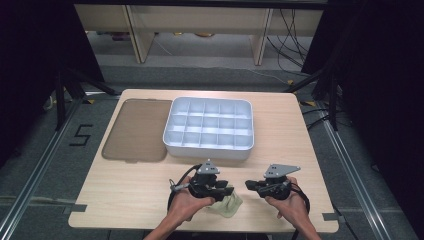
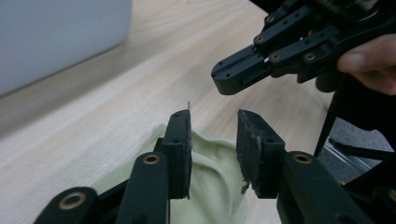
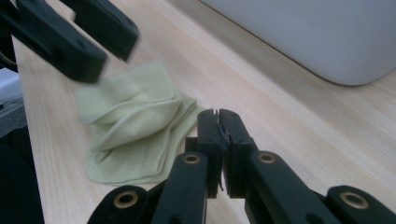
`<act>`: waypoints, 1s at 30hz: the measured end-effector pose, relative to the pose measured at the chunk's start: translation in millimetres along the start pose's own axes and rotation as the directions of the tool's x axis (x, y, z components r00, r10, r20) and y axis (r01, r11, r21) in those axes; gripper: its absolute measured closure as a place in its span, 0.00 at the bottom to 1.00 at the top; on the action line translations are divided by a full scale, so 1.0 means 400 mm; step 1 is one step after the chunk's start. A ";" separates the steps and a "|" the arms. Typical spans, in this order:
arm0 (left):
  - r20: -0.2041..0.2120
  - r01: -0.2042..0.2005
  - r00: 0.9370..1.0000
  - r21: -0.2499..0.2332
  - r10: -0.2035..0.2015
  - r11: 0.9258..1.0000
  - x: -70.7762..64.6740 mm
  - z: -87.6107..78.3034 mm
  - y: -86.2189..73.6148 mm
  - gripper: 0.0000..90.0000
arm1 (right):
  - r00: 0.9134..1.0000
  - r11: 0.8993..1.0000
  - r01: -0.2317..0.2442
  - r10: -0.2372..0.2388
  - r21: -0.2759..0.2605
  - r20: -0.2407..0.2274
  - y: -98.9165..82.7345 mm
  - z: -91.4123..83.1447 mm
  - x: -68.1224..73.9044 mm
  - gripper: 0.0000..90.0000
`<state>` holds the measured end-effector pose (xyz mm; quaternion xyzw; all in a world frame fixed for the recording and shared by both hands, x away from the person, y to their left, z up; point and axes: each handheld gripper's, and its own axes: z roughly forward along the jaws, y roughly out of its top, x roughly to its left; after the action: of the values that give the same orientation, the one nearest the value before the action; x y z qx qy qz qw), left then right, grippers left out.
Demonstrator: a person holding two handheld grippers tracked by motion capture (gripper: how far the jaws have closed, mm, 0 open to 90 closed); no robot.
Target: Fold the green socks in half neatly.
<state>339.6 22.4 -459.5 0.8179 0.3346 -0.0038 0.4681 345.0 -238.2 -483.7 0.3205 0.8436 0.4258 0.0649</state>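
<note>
- Nearest to me in the high view are the person's two forearms, coming in from the bottom edge, each hand wrapped round a black gripper.
- At the left, I see the left gripper [image 1: 226, 190] low over the near edge of the table, its jaws pointing toward the other gripper.
- From the left gripper view its jaws stand partly apart with a clear gap, and neither pad presses on anything; the pale green cloth [image 2: 205, 186] lies below and between them, loose on the wood.
- In the high view I see that cloth [image 1: 227, 204] as a crumpled, folded heap just under the left gripper, between the two hands and near the front edge.
- To the right, I see the right gripper [image 1: 250, 185] just beside the cloth but apart from it; in the right gripper view its jaws [image 3: 218, 122] are pressed together with nothing between them, and the cloth [image 3: 135, 126] lies to the left of their tips.
- Farther back on the light wooden table [image 1: 125, 190], a brownish translucent lid [image 1: 134, 130] lies flat at the left, and just beside it on the right stands a white compartment tray [image 1: 209, 150] with a grid of cells.
- Around the table I see grey floor, a taped numeral 5 [image 1: 80, 135] at the left, dark curtains on both sides and cables [image 1: 292, 40] at the back.
</note>
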 end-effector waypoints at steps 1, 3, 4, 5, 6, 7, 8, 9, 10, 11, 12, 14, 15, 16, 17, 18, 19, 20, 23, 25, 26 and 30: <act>0.003 -0.002 1.000 -0.008 0.002 1.000 0.004 -0.011 0.000 0.74 | 1.000 1.000 0.027 -0.027 -0.012 0.005 0.000 0.002 -0.006 0.98; -0.006 -0.004 1.000 -0.009 0.004 1.000 0.006 -0.021 -0.001 0.78 | 1.000 1.000 0.020 -0.020 -0.014 -0.003 0.000 0.001 -0.008 0.98; -0.011 -0.008 1.000 -0.012 0.008 1.000 0.014 -0.039 -0.009 0.80 | 1.000 1.000 0.018 -0.018 -0.019 -0.005 0.001 -0.001 -0.007 0.98; -0.016 -0.009 1.000 -0.011 0.009 1.000 0.017 -0.048 -0.016 0.81 | 1.000 1.000 0.013 -0.013 -0.016 -0.001 0.003 -0.004 -0.006 0.98; -0.024 -0.009 1.000 -0.009 0.009 1.000 0.020 -0.056 -0.024 0.83 | 1.000 1.000 0.015 -0.015 -0.023 0.005 0.005 -0.006 -0.004 0.98; -0.029 -0.013 0.999 -0.005 0.013 1.000 0.023 -0.063 -0.032 0.85 | 0.999 0.999 0.035 -0.034 -0.038 0.017 0.007 -0.007 -0.004 0.98; -0.036 -0.017 0.999 0.001 0.017 1.000 0.025 -0.070 -0.042 0.86 | 0.999 0.998 0.035 -0.034 -0.043 0.007 0.010 -0.007 0.001 0.98; -0.043 -0.017 0.999 0.008 0.018 1.000 0.026 -0.075 -0.052 0.87 | 1.000 0.999 -0.007 0.007 -0.033 0.000 0.013 -0.012 0.013 0.97; -0.053 -0.014 0.998 0.010 0.015 1.000 0.026 -0.077 -0.062 0.88 | 1.000 0.999 0.019 -0.019 -0.045 -0.001 0.018 -0.010 0.014 0.97; -0.051 -0.019 0.999 0.021 0.020 1.000 0.027 -0.079 -0.073 0.88 | 0.999 0.997 0.040 -0.040 -0.059 0.000 0.023 -0.009 0.017 0.97; -0.050 -0.014 0.999 0.029 0.016 0.999 0.026 -0.078 -0.083 0.88 | 0.998 0.997 0.055 -0.055 -0.058 -0.003 0.028 -0.008 0.020 0.97; -0.056 -0.013 0.998 0.040 0.015 0.999 0.023 -0.073 -0.099 0.89 | 0.998 0.996 0.063 -0.064 -0.062 -0.017 0.034 -0.003 0.033 0.97; -0.054 -0.017 0.998 0.047 0.019 0.999 0.023 -0.066 -0.108 0.89 | 0.998 0.997 0.056 -0.057 -0.054 -0.025 0.037 -0.002 0.041 0.97; -0.057 -0.009 0.998 0.045 0.012 0.999 0.020 -0.061 -0.112 0.89 | 0.997 0.996 0.070 -0.072 -0.059 -0.027 0.041 0.004 0.047 0.97; -0.058 -0.014 0.998 0.058 0.017 0.998 0.019 -0.055 -0.117 0.89 | 0.997 0.995 0.071 -0.074 -0.063 -0.036 0.043 0.008 0.053 0.97; -0.054 -0.016 0.998 0.065 0.020 0.998 0.018 -0.048 -0.121 0.89 | 0.995 0.994 0.090 -0.093 -0.061 -0.048 0.048 0.014 0.061 0.97; -0.054 -0.016 0.998 0.065 0.020 0.998 0.018 -0.048 -0.121 0.89 | 0.995 0.994 0.090 -0.093 -0.061 -0.048 0.048 0.014 0.061 0.97; -0.058 -0.019 0.998 0.078 0.023 0.997 0.015 -0.037 -0.125 0.89 | 0.994 0.995 0.089 -0.092 -0.051 -0.061 0.054 0.025 0.077 0.97; -0.061 -0.035 0.997 0.082 0.040 0.996 0.012 -0.024 -0.126 0.90 | 0.989 0.992 0.118 -0.121 -0.039 -0.090 0.064 0.046 0.092 0.97; -0.063 -0.034 0.997 0.097 0.041 0.995 0.007 -0.016 -0.129 0.91 | 0.988 0.993 0.119 -0.121 -0.023 -0.097 0.067 0.059 0.105 0.97; -0.057 -0.058 0.996 0.119 0.065 0.991 0.009 -0.017 -0.129 0.91 | 0.988 0.992 0.123 -0.124 -0.018 -0.097 0.068 0.066 0.109 0.97; -0.068 -0.079 0.994 0.151 0.090 0.985 0.005 -0.002 -0.137 0.93 | 0.985 0.989 0.148 -0.146 0.013 -0.096 0.071 0.087 0.114 0.97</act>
<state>310.7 42.7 -501.3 0.8634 0.3154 0.0220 0.3932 336.1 -175.1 -476.4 0.2377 0.8713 0.4261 0.0529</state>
